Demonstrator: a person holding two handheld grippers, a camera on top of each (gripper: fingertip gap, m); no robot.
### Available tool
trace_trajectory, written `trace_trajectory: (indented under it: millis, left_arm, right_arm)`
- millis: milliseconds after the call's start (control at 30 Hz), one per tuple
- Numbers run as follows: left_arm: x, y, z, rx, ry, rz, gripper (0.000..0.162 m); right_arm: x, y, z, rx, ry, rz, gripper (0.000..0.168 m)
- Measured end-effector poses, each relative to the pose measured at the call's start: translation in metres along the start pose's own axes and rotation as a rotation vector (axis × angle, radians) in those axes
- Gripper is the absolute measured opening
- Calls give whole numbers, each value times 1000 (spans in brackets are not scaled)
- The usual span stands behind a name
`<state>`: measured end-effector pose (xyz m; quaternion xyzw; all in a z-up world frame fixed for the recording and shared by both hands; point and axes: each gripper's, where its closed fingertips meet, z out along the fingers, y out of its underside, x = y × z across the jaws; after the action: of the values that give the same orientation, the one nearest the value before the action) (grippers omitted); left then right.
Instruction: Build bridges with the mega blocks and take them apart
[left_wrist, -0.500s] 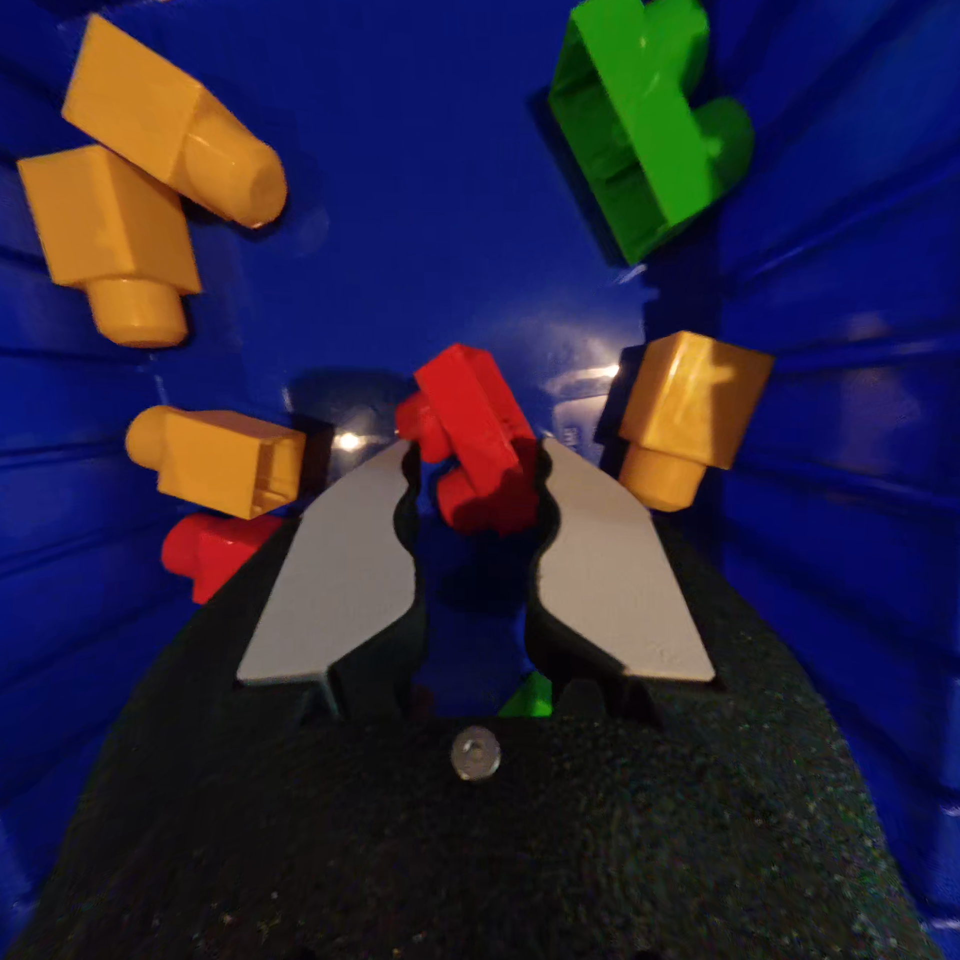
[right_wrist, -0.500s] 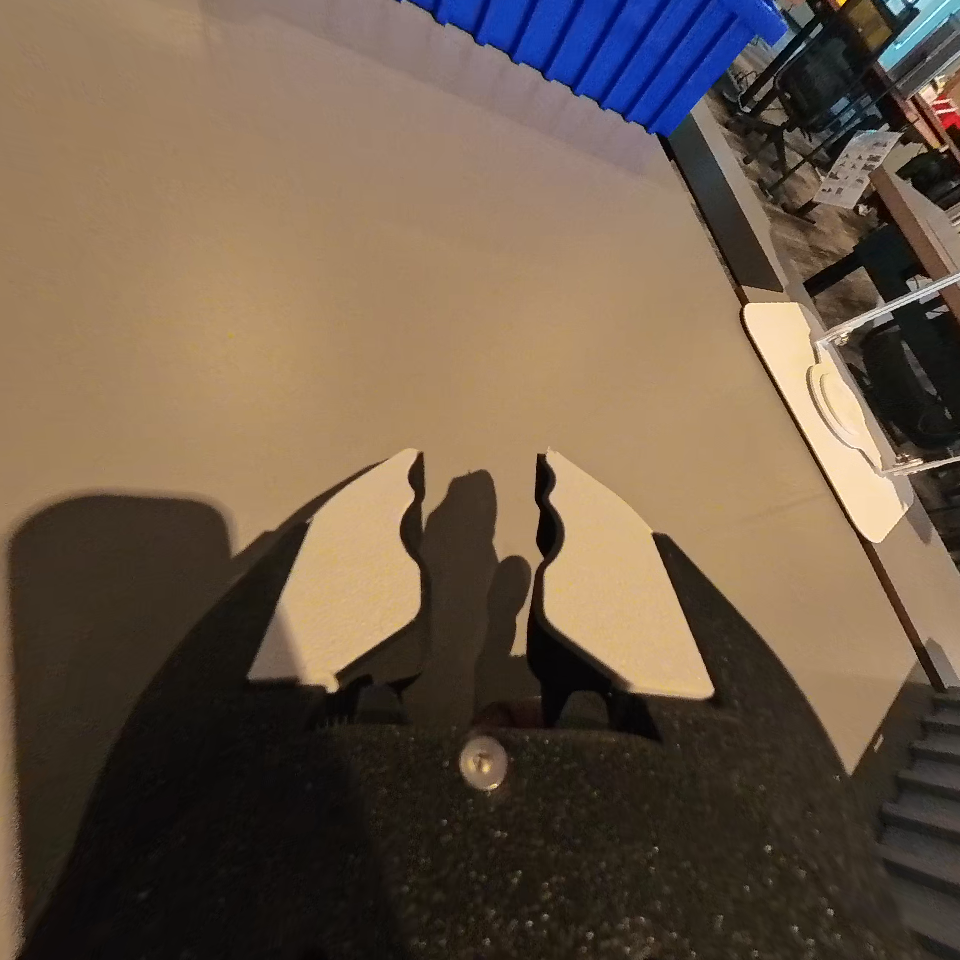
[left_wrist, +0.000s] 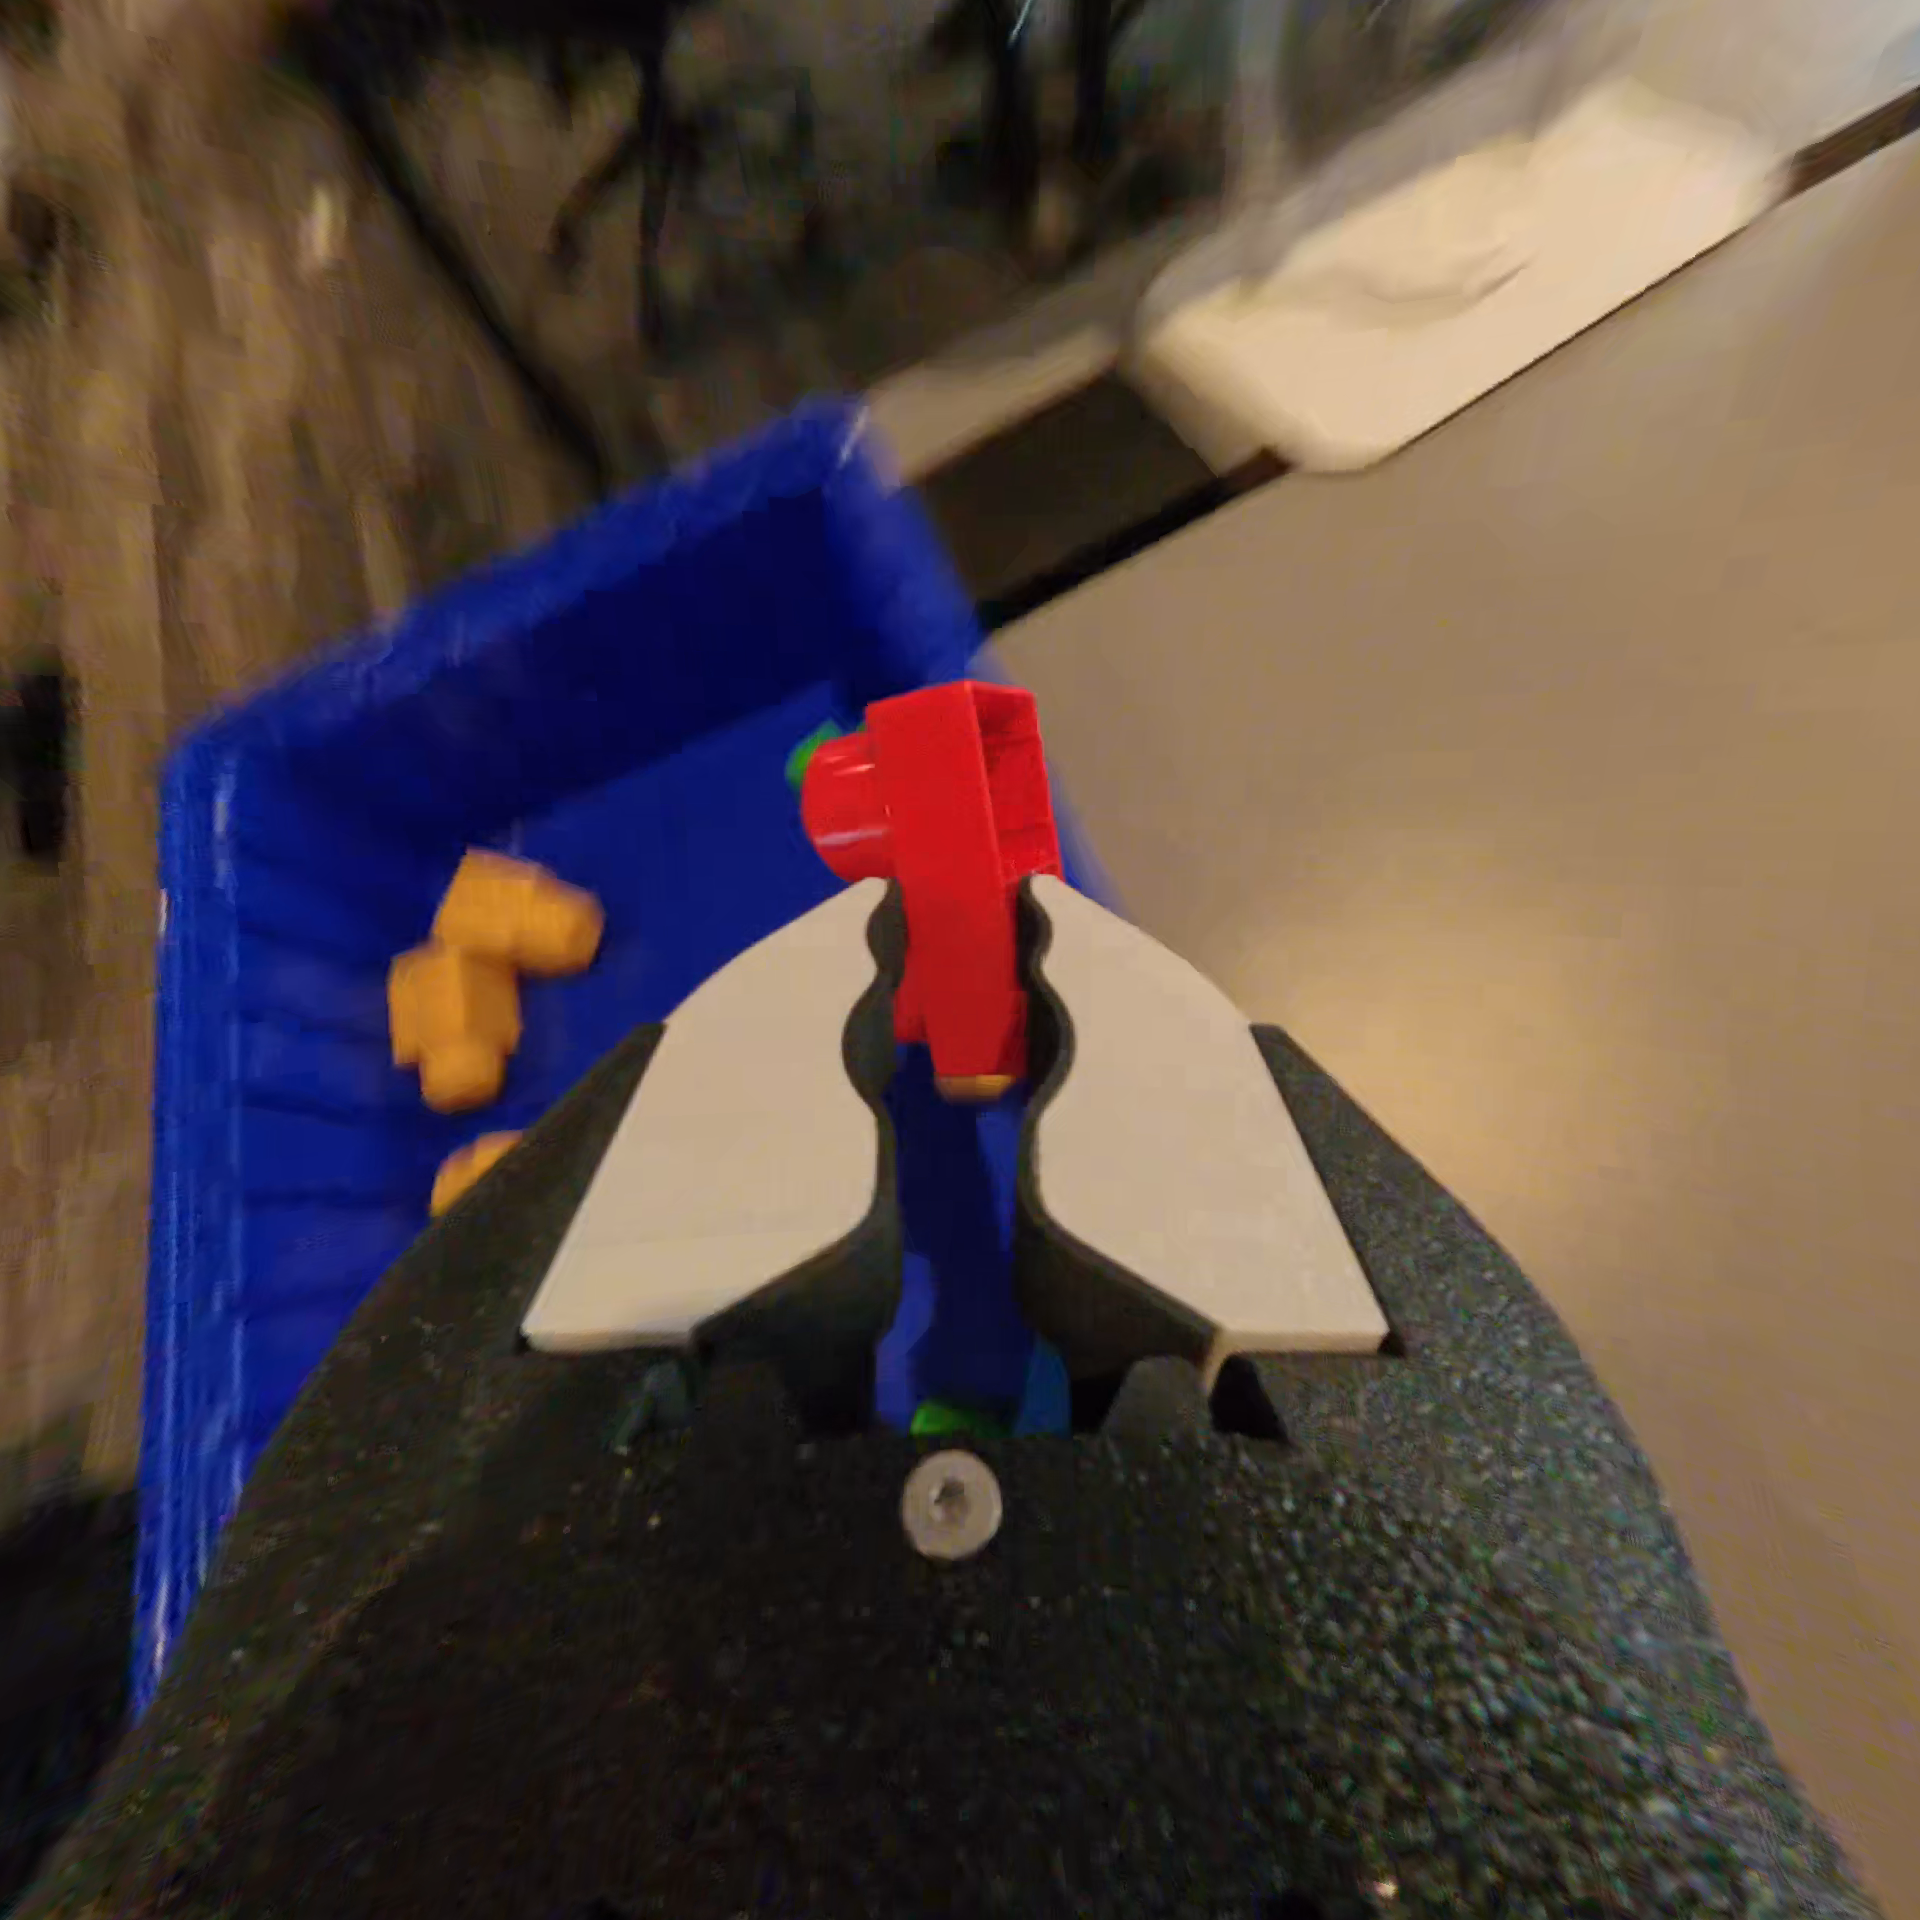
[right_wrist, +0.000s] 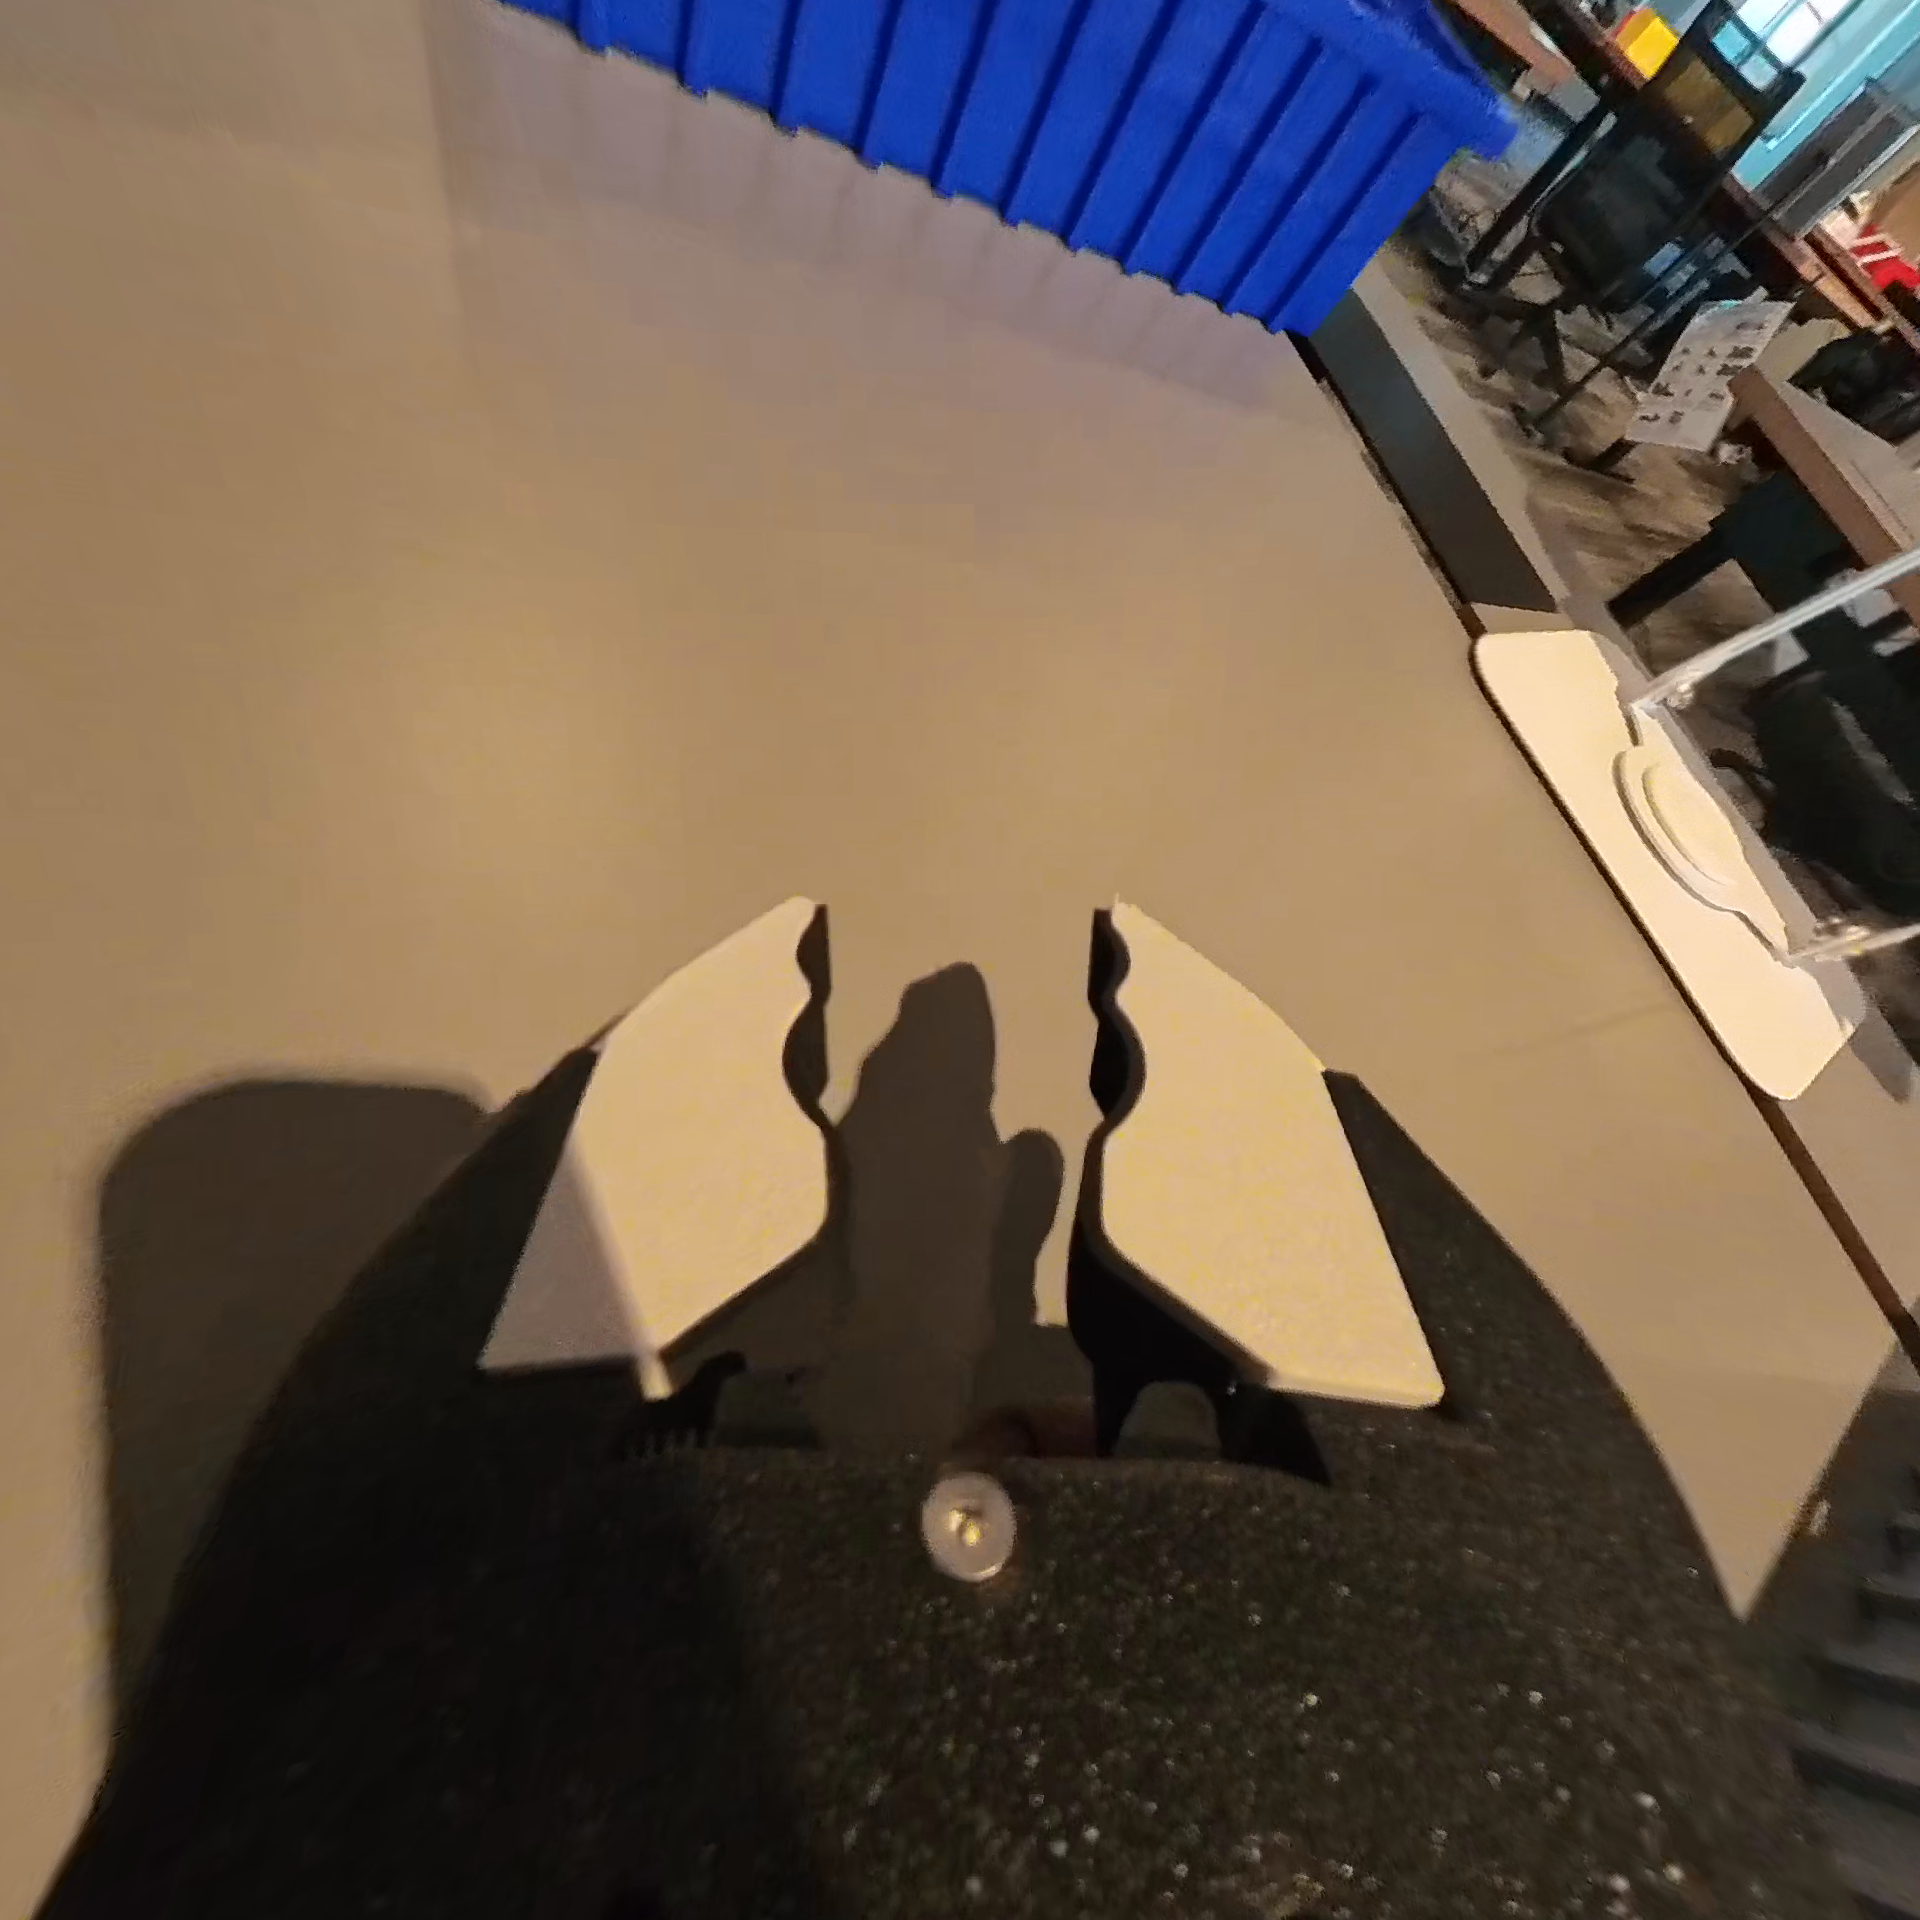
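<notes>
My left gripper is shut on a red mega block and holds it in the air above the blue bin. The block sticks up from the fingertips, its stud pointing left. Yellow blocks lie on the bin's floor, and a bit of a green block shows behind the red one. My right gripper is open and empty, low over the bare beige table. The bin's ribbed blue wall stands at the far edge of the right wrist view.
The table's right edge runs diagonally, with a white plate and a clear acrylic stand clamped on it. Chairs and desks stand on the floor beyond. The left wrist view is motion-blurred. My right fingertips sit around 40 cm from my left ones.
My left gripper has lifted out of the bin with the red block clamped in it. My right gripper has opened a little wider and shifted slightly over the table.
</notes>
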<state>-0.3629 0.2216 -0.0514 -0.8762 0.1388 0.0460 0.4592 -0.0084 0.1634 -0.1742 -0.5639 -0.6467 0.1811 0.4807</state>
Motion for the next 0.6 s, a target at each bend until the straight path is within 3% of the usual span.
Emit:
trace_trajectory:
  millis: [100,200,300,400,600]
  left_arm:
    - [77,-58,-39,313,87,214,19]
    - [153,-79,-50,536,-3,500,19]
    - [225,-69,-32,646,-152,807,19]
    - [285,-48,-5,664,-216,1001,19]
    - [349,-24,16,692,-205,1258,19]
  right_arm:
    - [6,-14,-7,115,-32,79,52]
    - [15,-32,-20,255,-99,254,56]
    - [30,-42,-34,334,-156,446,63]
    - [37,-43,-41,354,-248,629,76]
    - [41,-38,-39,342,-324,800,76]
